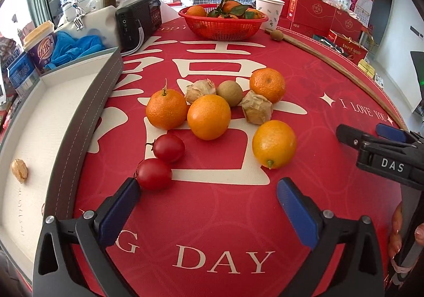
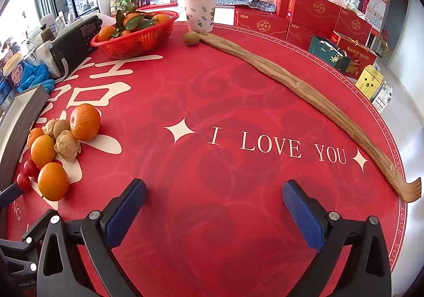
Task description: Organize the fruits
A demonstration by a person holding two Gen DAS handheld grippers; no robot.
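1. Left tool (image 1: 208, 199): blue pads spread wide, nothing between them. It sits low over the counter (image 1: 212, 217), facing the loose fruit; its left pad (image 1: 119, 208) is just beside the nearer cherry tomato (image 1: 154, 173), though actual contact cannot be confirmed. Judged to be lined up for a pick from the near edge of the pile.

2. Right tool (image 2: 213, 204): also wide open and empty, held over bare red cloth well apart from the fruit. Judged to be idle, keeping out of the left tool's way.

3. Loose fruit, clustered mid-counter:
   - two cherry tomatoes, the farther one (image 1: 168, 148) just beyond the nearer;
   - smooth oranges, one central (image 1: 208, 116), one nearest the right tool (image 1: 274, 143);
   - two mandarins, one stemmed (image 1: 166, 109), one at the back (image 1: 267, 84);
   - two papery husked fruits (image 1: 256, 107), (image 1: 199, 90);
   - one brown round fruit (image 1: 229, 92) among them.

4. Grey-walled tray (image 1: 87, 111), on the left, white-lined: holds one small husked fruit (image 1: 19, 170); otherwise bare where visible. Judged the sorting destination, so the task looks barely started.

5. Red mesh basket (image 1: 222, 27), far side: mandarins with leaves attached.

6. A stray brown fruit (image 2: 191, 37) touches the end of a long wooden scratcher (image 2: 304, 90), beside a paper cup (image 2: 200, 12).
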